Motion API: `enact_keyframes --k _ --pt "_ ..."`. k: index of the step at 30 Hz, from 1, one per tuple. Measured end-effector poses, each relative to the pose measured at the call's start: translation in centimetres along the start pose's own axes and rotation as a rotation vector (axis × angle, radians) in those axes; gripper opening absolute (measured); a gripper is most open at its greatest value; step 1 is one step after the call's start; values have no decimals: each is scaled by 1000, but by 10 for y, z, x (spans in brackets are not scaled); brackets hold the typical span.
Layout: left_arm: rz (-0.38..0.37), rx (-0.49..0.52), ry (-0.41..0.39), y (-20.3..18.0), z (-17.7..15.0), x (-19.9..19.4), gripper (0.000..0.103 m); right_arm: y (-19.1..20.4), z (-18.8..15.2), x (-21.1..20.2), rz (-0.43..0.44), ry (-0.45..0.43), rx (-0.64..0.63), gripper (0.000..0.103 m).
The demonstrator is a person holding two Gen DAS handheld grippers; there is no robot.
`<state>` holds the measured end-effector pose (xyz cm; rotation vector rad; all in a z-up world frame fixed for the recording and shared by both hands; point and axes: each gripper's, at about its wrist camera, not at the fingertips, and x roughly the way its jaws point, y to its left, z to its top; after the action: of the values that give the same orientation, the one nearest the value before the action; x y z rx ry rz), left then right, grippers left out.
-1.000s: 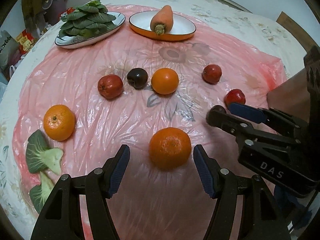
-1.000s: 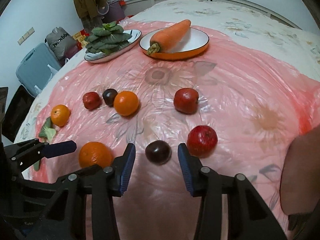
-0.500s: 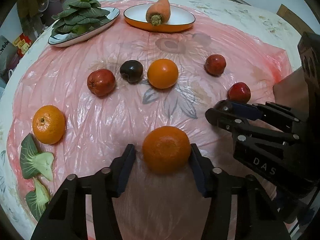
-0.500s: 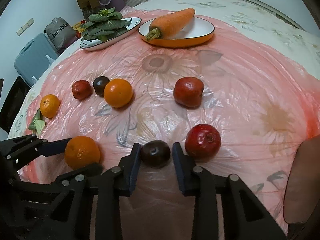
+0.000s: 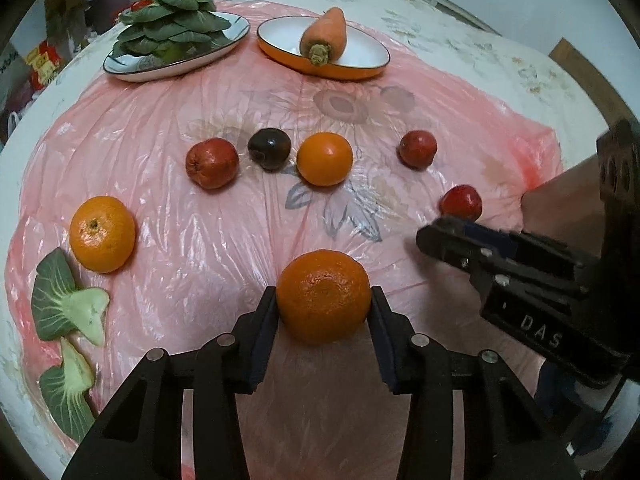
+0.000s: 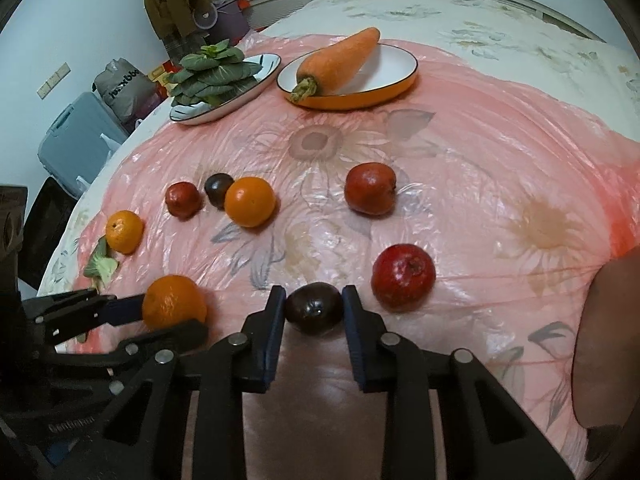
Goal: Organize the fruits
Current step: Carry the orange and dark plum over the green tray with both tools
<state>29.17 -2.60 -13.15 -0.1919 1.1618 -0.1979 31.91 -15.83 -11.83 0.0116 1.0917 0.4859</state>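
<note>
Your left gripper [image 5: 323,300] has just been closing and now clamps the near orange [image 5: 323,295] on the pink plastic sheet [image 5: 200,248], pads pressed to both sides. Your right gripper [image 6: 314,308] is squeezed tight on the dark plum [image 6: 314,307], just beside the red fruit [image 6: 403,276].

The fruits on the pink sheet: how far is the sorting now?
Done: nothing is grouped yet. In hand: the left gripper clamps an orange; the right gripper clamps a dark plum; both jaws have just closed. Left: two oranges, three red fruits and another plum lie scattered.
</note>
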Motion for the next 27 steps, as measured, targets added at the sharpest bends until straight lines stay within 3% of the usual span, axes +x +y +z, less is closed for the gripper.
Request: enact_keyframes --k 10,27 --pt "-34 15 -10 0 -10 -23 38 9 -18 -21 16 -11 31 18" --pt "-15 174 68 -45 -56 -37 38 -14 -100 -79 1 25 154 18"
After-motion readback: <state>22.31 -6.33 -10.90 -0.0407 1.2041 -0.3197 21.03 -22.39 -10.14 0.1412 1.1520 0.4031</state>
